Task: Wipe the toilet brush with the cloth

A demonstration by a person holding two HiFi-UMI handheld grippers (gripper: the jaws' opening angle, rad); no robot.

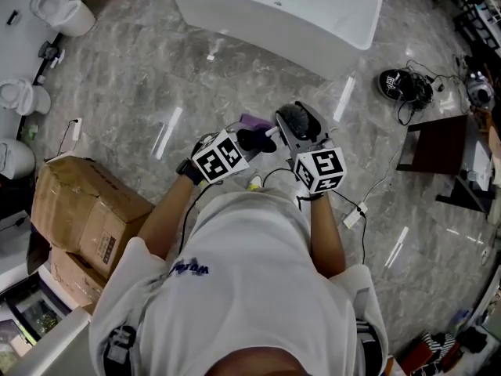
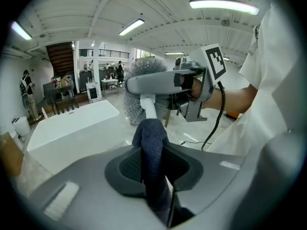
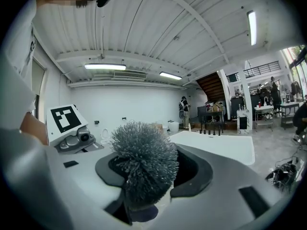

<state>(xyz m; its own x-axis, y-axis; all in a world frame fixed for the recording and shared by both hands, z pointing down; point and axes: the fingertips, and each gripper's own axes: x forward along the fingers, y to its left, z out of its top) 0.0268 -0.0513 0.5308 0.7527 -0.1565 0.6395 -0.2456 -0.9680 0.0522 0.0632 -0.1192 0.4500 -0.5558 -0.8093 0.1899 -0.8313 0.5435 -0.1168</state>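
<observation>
Legible writing: none. The white shirt [image 1: 235, 288] is carrying a blue print [image 1: 190, 269] that is too small to read. The marker cubes [image 1: 221, 157] are showing black-and-white square patterns only, without letters.

The left gripper [image 2: 153, 164] is pinching the dark blue cloth [image 2: 151, 143] between its jaws. The cloth is wrapping over the white handle [image 2: 148, 108] of the toilet brush [image 3: 144, 169]. The right gripper [image 3: 144, 198] is gripping the brush. Its jaws are closing in just below the grey bristle head, which is blocking most of the gap in the right gripper view. In the head view both grippers are meeting in front of the person's chest, brush at the right, cloth at the left, touching.

Surroundings, head view, read from the grippers:
- 12 o'clock: a white bathtub [image 1: 274, 10] is standing on the grey marble floor [image 1: 133, 84].
- 10 o'clock: white toilets [image 1: 63, 10] are lining the edge.
- 8 o'clock: cardboard boxes [image 1: 86, 210] are stacking near the person's left arm.
- 2 o'clock: a black cable bundle [image 1: 405, 84] is lying on the floor.
- 3 o'clock: a dark table [image 1: 438, 143] is standing.
- 4 o'clock: a white power strip [image 1: 354, 216] is lying just beside the right arm.
</observation>
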